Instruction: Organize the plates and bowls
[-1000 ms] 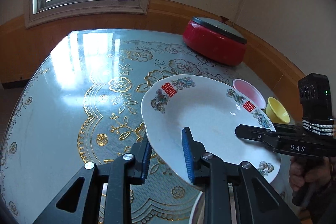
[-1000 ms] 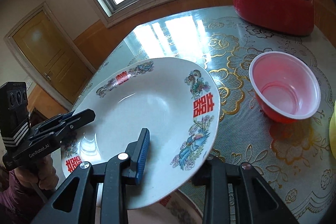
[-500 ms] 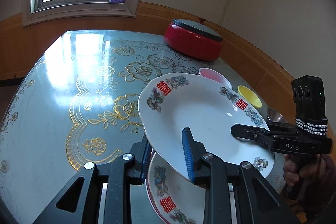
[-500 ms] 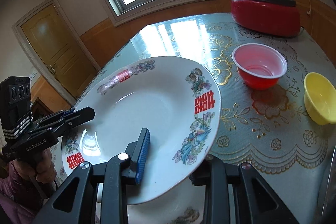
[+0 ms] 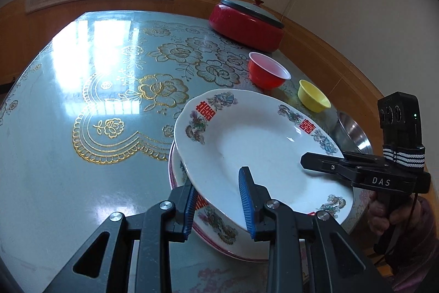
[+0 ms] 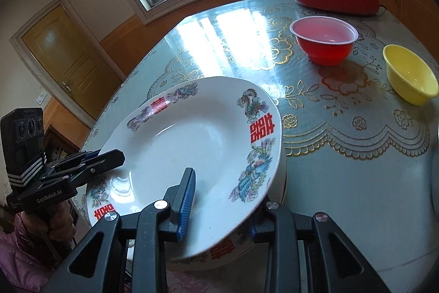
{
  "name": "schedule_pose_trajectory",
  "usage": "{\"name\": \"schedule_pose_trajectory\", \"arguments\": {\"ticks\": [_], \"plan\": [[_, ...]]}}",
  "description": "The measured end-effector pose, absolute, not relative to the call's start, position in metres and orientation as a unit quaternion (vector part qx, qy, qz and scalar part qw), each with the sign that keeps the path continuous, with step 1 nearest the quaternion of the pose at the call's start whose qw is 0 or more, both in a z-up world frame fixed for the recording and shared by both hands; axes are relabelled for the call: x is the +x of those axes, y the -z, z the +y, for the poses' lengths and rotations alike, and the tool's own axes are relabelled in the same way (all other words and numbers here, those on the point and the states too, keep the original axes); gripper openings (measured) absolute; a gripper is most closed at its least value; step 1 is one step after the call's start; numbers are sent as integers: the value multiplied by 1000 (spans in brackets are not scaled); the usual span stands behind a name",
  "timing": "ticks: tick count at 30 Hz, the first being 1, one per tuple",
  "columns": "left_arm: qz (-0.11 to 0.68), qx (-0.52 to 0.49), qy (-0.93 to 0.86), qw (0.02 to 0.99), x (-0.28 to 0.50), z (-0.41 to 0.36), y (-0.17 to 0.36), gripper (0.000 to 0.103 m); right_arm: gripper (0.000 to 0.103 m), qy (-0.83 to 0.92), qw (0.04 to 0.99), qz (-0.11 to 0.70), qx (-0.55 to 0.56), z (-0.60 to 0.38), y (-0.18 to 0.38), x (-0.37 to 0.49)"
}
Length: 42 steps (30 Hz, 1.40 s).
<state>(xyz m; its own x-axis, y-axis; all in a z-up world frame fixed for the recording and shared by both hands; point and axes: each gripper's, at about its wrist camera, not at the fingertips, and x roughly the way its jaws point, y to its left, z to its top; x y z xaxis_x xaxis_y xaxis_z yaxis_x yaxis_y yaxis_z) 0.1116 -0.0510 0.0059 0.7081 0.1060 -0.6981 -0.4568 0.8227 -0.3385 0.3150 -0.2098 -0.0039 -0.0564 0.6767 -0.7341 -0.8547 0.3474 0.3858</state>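
Note:
A white plate (image 5: pixel 263 144) with red characters and dragon prints is held by both grippers, just above a second matching plate (image 5: pixel 219 229) on the table. My left gripper (image 5: pixel 218 206) is shut on the plate's near rim. My right gripper (image 6: pixel 219 208) is shut on the opposite rim of the same plate (image 6: pixel 197 144); it also shows in the left wrist view (image 5: pixel 323 164). The lower plate (image 6: pixel 227 249) peeks out beneath. A red bowl (image 5: pixel 267 73), a yellow bowl (image 5: pixel 314 99) and a steel bowl (image 5: pixel 352 133) stand beyond.
A red lidded pot (image 5: pixel 247 24) stands at the table's far side. The table (image 5: pixel 90 111) has a glossy floral cover. In the right wrist view the red bowl (image 6: pixel 323 41) and yellow bowl (image 6: pixel 411 77) stand right of the plates. A door (image 6: pixel 68 59) is at left.
Both grippers have carried the plate back toward the near edge and lowered it over the second plate, which has come into view beneath it.

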Motion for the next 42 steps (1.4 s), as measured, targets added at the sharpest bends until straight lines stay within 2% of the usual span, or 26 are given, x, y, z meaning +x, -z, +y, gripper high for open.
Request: {"name": "schedule_pose_trajectory", "arguments": {"ticks": [24, 31, 37, 42], "plan": [[361, -280, -143, 878, 101, -66, 1, 31, 31, -575, 659, 469, -121, -229, 7, 313], [356, -287, -147, 877, 95, -67, 0, 31, 34, -581, 649, 468, -150, -233, -1, 314], [354, -285, -158, 877, 90, -65, -1, 28, 34, -578, 662, 444, -176, -241, -14, 322], [345, -298, -165, 874, 82, -60, 2, 28, 34, -554, 694, 433, -155, -230, -19, 336]]}}
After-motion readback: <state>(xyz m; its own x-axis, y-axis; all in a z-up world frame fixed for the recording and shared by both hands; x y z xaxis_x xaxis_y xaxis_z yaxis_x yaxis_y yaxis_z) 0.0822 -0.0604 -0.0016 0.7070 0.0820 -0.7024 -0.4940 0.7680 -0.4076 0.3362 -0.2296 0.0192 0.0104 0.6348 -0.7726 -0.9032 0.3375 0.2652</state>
